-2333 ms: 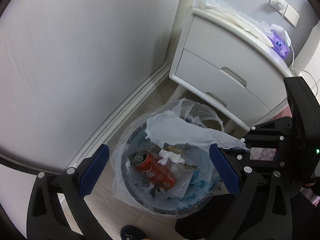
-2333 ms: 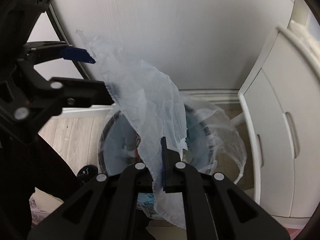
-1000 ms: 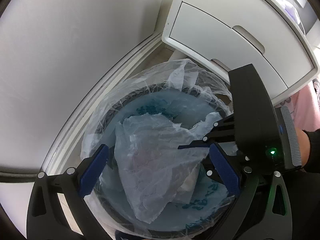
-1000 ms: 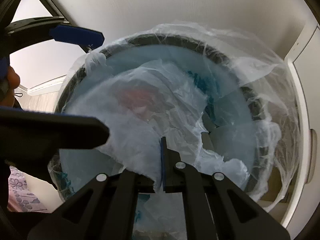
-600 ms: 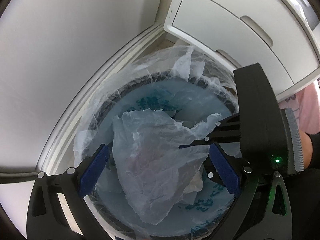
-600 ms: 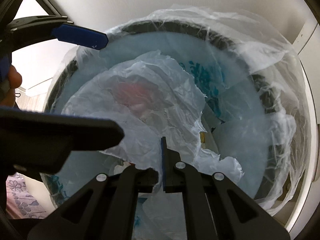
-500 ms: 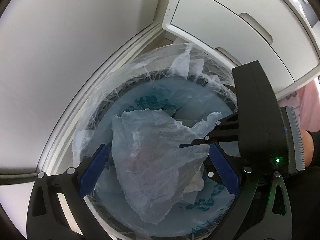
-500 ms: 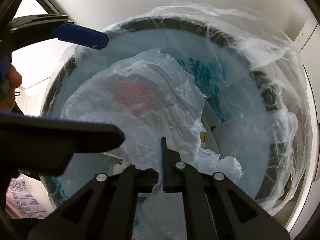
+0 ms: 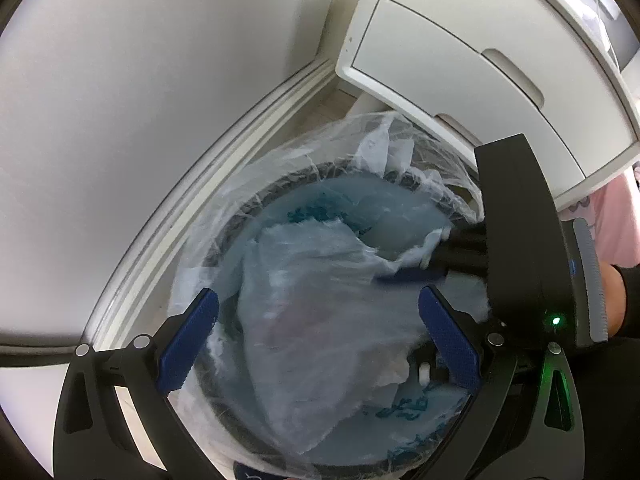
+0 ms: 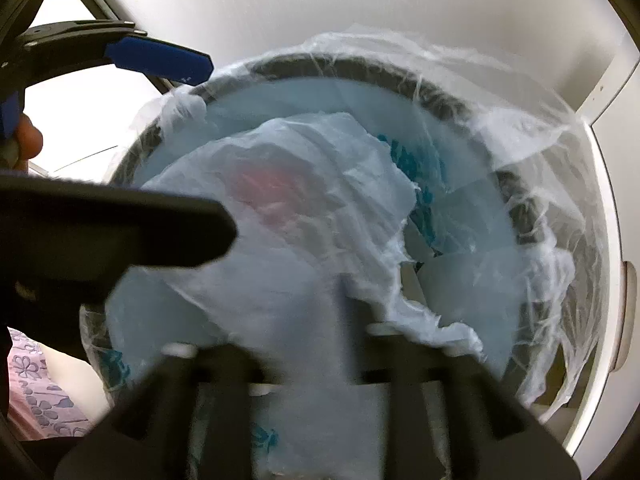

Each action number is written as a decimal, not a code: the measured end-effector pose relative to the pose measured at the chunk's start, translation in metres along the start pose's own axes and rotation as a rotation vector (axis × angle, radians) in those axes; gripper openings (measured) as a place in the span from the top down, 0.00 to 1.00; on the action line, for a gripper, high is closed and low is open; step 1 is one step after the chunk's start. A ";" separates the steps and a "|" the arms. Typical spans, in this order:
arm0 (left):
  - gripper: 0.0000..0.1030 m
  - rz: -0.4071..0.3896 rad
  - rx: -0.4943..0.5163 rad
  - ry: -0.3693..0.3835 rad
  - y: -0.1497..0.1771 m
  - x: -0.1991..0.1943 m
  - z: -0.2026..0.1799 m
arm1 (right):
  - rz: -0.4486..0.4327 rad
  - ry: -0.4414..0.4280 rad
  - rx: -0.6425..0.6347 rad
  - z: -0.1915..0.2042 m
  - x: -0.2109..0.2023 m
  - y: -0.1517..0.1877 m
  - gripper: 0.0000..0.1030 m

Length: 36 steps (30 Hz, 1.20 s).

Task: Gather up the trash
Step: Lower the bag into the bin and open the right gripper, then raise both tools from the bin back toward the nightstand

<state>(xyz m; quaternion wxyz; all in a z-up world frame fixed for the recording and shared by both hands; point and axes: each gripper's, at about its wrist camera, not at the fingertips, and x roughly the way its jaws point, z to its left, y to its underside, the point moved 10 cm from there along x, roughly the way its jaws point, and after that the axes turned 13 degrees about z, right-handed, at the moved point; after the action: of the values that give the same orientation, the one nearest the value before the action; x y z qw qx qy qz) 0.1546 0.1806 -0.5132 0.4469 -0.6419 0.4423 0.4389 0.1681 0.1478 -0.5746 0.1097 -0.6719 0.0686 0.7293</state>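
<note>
As its jaws spring apart over the lined bin [image 10: 360, 68], the right gripper [image 10: 308, 344] lets a thin plastic sheet [image 10: 304, 216] sag mid-frame, best released fully before lifting clear, while the left gripper [image 9: 320, 340] hovers open and empty.

To your far right stands a white nightstand [image 9: 472, 60] with two drawers, its leg just beside the bin. A white baseboard [image 9: 224, 152] runs along the plain wall [image 9: 140, 80] on your left.
</note>
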 end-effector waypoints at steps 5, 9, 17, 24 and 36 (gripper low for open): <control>0.06 -0.026 -0.019 0.000 0.002 -0.017 0.004 | -0.011 -0.025 -0.051 0.012 -0.017 -0.003 0.33; 0.06 -0.044 -0.022 -0.005 0.005 -0.030 0.004 | -0.018 -0.023 -0.098 0.021 -0.031 -0.002 0.09; 0.06 -0.103 -0.040 0.012 -0.001 -0.067 -0.009 | -0.086 0.031 -0.083 0.019 -0.078 0.003 0.09; 0.06 -0.172 -0.061 0.037 -0.004 -0.112 -0.028 | -0.188 0.083 -0.021 0.014 -0.134 0.005 0.07; 0.06 -0.320 0.012 0.000 -0.039 -0.203 -0.074 | -0.394 0.224 0.167 -0.023 -0.249 0.019 0.07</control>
<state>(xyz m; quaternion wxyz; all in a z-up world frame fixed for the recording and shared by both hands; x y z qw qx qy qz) 0.1591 0.1534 -0.2949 0.5150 -0.7015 0.3369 0.3594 0.2035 0.1068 -0.3303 0.2969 -0.7375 0.0081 0.6066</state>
